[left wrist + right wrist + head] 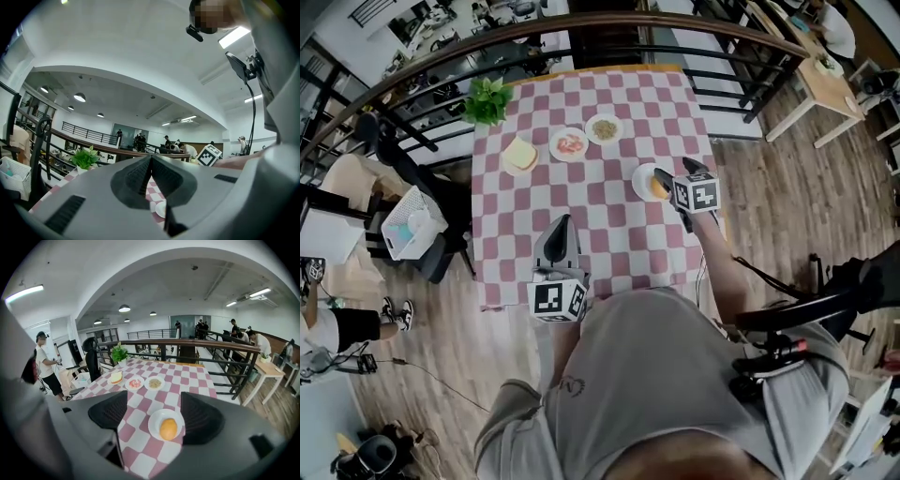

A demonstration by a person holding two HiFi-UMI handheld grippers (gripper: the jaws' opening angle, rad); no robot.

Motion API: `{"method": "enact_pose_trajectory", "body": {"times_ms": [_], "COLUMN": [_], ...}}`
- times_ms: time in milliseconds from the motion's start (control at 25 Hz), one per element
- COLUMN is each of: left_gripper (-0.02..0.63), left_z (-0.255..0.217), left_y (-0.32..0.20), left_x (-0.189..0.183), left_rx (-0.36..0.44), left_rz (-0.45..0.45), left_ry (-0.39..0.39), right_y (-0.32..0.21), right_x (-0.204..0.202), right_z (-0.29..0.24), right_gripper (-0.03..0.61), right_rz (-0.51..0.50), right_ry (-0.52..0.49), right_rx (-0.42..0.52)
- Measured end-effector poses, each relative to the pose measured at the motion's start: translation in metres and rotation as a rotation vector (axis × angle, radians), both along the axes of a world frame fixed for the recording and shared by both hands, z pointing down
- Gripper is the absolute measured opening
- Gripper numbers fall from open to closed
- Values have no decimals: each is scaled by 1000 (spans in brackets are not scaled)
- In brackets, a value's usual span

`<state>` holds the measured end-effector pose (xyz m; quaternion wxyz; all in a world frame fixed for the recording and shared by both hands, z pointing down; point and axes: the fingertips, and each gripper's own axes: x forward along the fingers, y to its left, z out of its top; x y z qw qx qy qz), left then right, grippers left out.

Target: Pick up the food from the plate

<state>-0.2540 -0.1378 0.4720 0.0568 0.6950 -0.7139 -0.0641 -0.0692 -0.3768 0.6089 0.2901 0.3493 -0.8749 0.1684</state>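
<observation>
An orange bun (659, 187) lies on a small white plate (643, 178) at the right side of the pink-checked table (609, 234). My right gripper (673, 170) hovers over that plate, open. In the right gripper view the bun (168, 428) and its plate (157, 420) sit low between the spread jaws of the right gripper (154, 414), untouched. My left gripper (562, 225) is above the near table edge, shut and empty; in its own view the left gripper (150, 161) points level across the room, jaws pressed together.
Three more plates stand at the far side: bread (520, 155), pink food (569, 143) and grains (604, 128). A potted plant (487, 100) is at the far left corner. A dark railing (581, 28) runs behind the table. A white basket (412, 223) rests on a chair at left.
</observation>
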Motion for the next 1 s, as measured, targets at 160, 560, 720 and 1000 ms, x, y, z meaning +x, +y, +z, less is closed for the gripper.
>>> {"method": "enact_pose_trajectory", "body": {"times_ms": [160, 560, 720, 1000], "left_gripper": [5, 5, 5, 5], "left_z": [6, 22, 31, 36], "left_y": [4, 15, 21, 28], "left_x": [-10, -26, -29, -31], "left_rx": [-17, -72, -111, -147], "left_rz": [-26, -88, -111, -146], "left_ry": [0, -4, -5, -12], "right_y": [-5, -25, -32, -50], "right_x": [0, 11, 19, 18], "right_z": [44, 150, 196, 245], "right_gripper": [344, 344, 345, 345], "right_rz": [-11, -20, 5, 9], "right_ry": [102, 299, 343, 400], "right_rx": [-84, -236, -320, -371]}}
